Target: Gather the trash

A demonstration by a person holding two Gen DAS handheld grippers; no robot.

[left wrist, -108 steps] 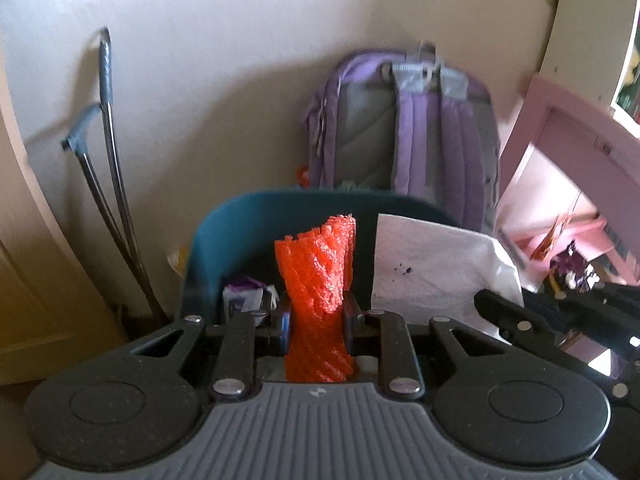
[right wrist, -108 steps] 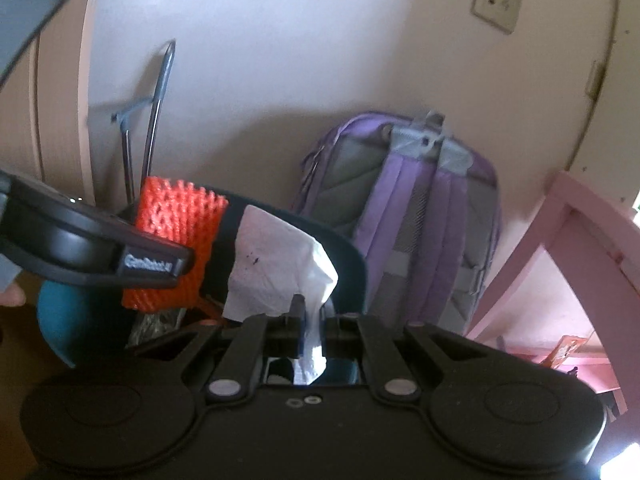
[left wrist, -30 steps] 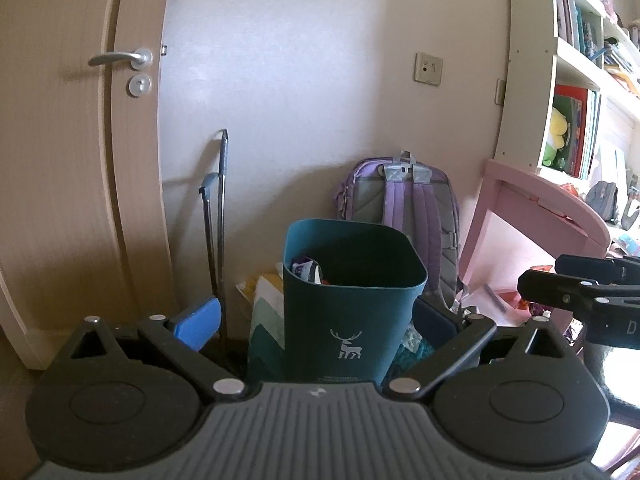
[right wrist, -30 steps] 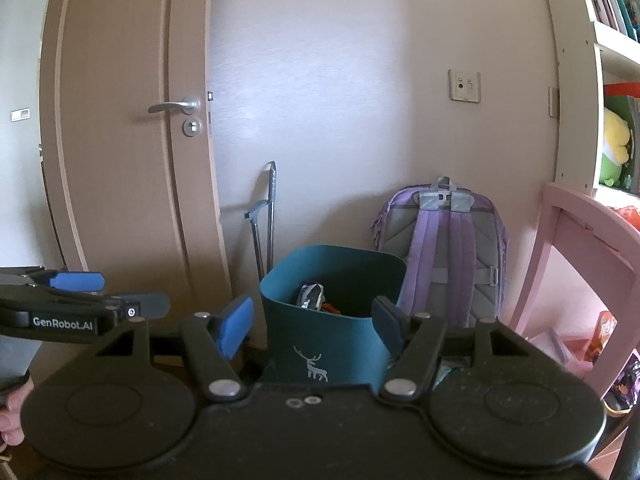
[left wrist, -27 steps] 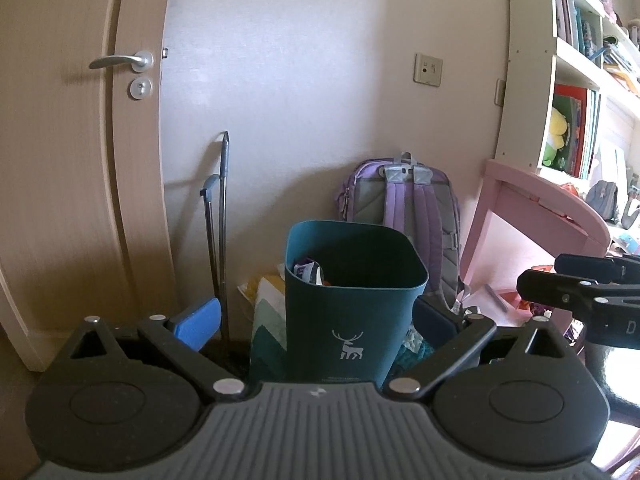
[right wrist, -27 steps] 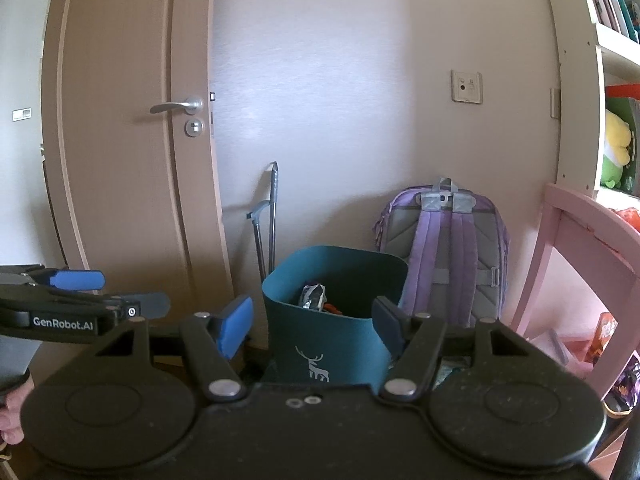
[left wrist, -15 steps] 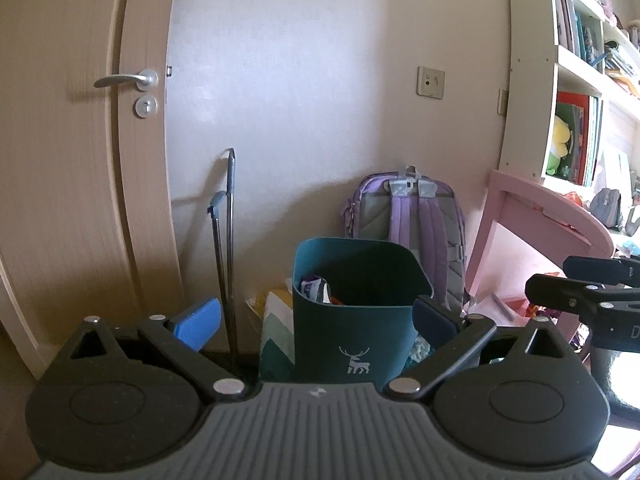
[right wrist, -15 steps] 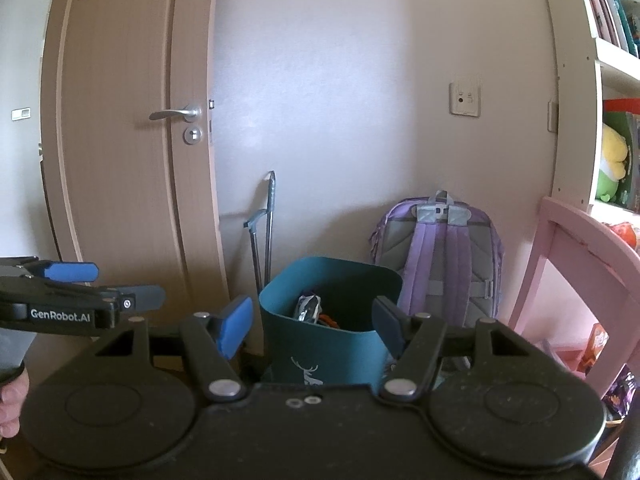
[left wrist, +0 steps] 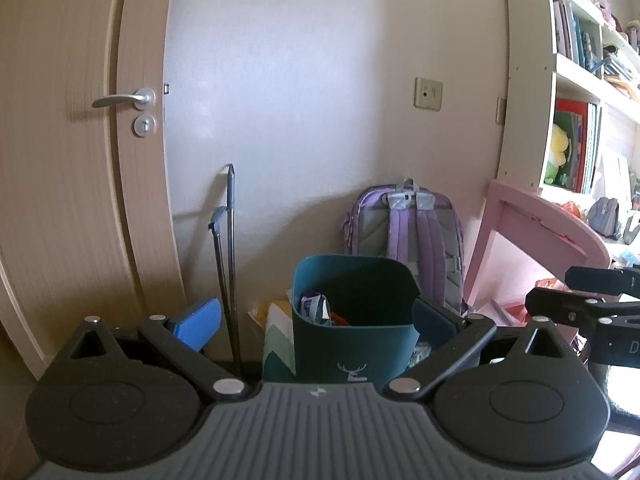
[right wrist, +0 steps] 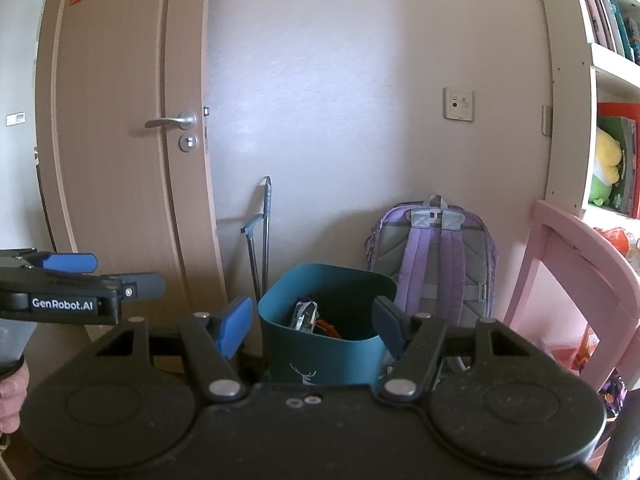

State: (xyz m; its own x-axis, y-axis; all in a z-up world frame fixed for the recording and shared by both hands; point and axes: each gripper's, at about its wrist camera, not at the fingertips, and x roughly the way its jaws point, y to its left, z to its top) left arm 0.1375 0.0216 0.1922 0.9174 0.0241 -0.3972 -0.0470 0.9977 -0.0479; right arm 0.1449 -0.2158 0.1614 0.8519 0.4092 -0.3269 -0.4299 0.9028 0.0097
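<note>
A teal trash bin [left wrist: 352, 344] with a white deer mark stands on the floor by the wall; it also shows in the right wrist view [right wrist: 324, 352]. Inside it lie a crumpled wrapper [left wrist: 314, 306] and a bit of orange mesh [left wrist: 340, 319]; both show in the right wrist view too, the wrapper [right wrist: 305, 314] and the mesh [right wrist: 328, 327]. My left gripper [left wrist: 314, 320] is open and empty, held back from the bin. My right gripper [right wrist: 314, 322] is open and empty, also back from the bin. Each gripper appears at the edge of the other's view.
A purple backpack [left wrist: 408, 228] leans on the wall behind the bin. A folded metal cane [left wrist: 226, 248] stands left of it. A pink chair [left wrist: 536, 240] and white bookshelf [left wrist: 568, 92] are at right. A wooden door [left wrist: 80, 160] is at left. Patterned bags [left wrist: 276, 336] sit beside the bin.
Both grippers let go of the orange mesh and the white tissue over the bin, opened, and drew back and upward; the bin now looks smaller and lower.
</note>
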